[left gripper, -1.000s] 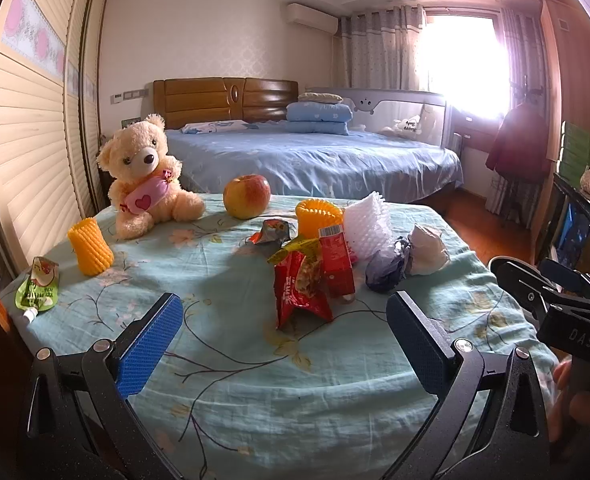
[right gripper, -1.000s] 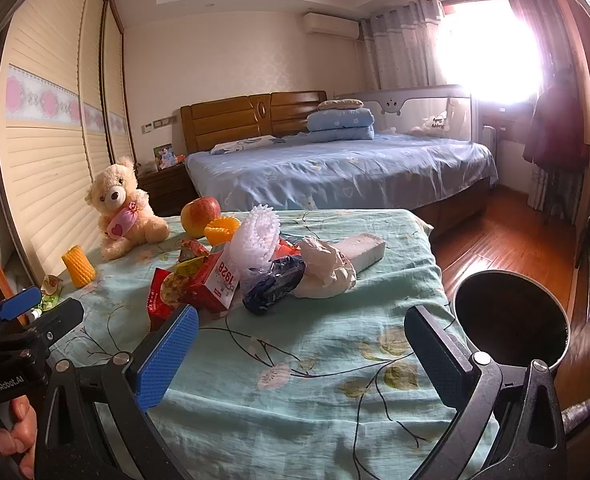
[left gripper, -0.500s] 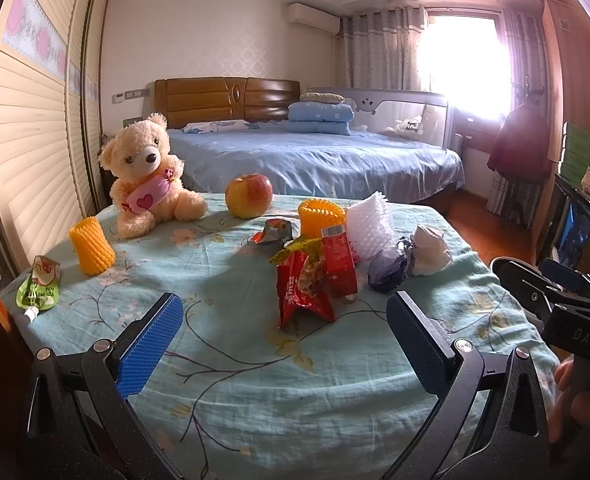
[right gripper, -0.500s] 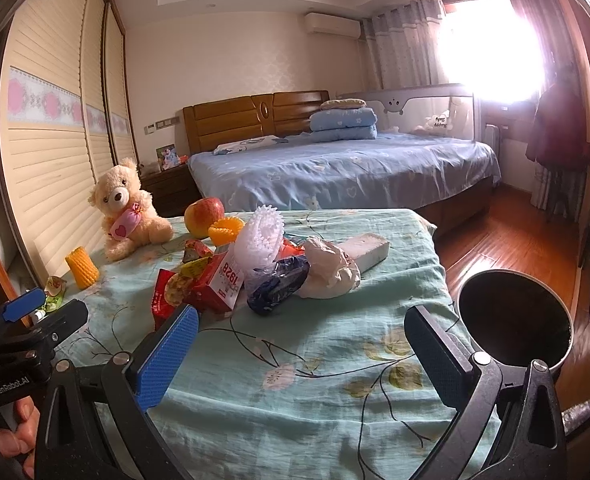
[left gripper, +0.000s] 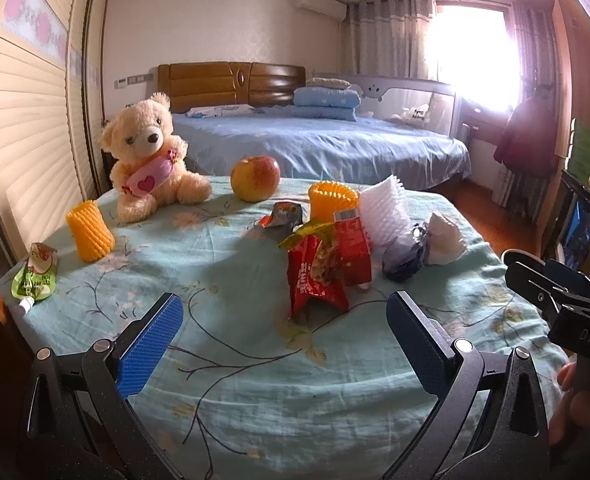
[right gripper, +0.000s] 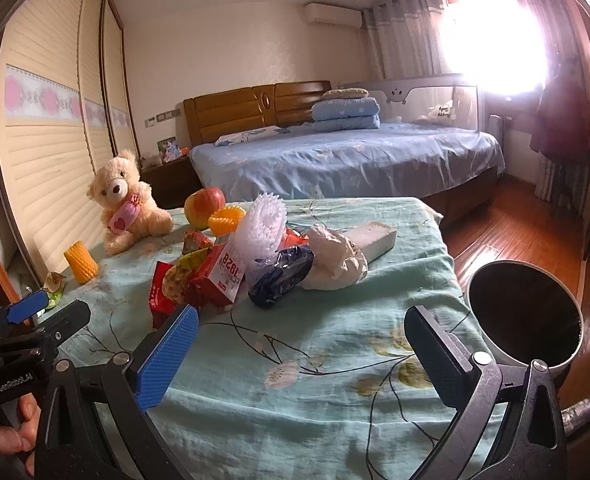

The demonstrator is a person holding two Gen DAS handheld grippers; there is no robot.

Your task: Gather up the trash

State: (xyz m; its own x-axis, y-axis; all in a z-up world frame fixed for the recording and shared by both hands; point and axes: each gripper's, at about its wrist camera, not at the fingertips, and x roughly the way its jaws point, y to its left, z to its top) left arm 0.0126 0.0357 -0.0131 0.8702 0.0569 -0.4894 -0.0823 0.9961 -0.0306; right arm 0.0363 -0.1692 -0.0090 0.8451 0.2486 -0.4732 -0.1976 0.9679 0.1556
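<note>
A heap of trash lies mid-table: a red snack bag [left gripper: 315, 276], a red carton [right gripper: 225, 276], a white foam net [left gripper: 387, 208], a dark blue wrapper [right gripper: 281, 276] and a crumpled white bag [right gripper: 335, 264]. A green pouch [left gripper: 35, 276] lies at the table's left edge. My left gripper [left gripper: 281, 340] is open and empty, short of the snack bag. My right gripper [right gripper: 301, 356] is open and empty, near the table's front, with the dark round bin [right gripper: 525, 316] to its right.
A teddy bear [left gripper: 149, 164], an apple [left gripper: 255, 178], two orange foam nets [left gripper: 89, 230] [left gripper: 333, 200] and a white block [right gripper: 371, 238] sit on the floral cloth [left gripper: 255, 380]. A blue bed stands behind. Wood floor lies right of the table.
Both views have shifted slightly forward toward the trash heap. Both grippers stay open and nothing on the table has moved.
</note>
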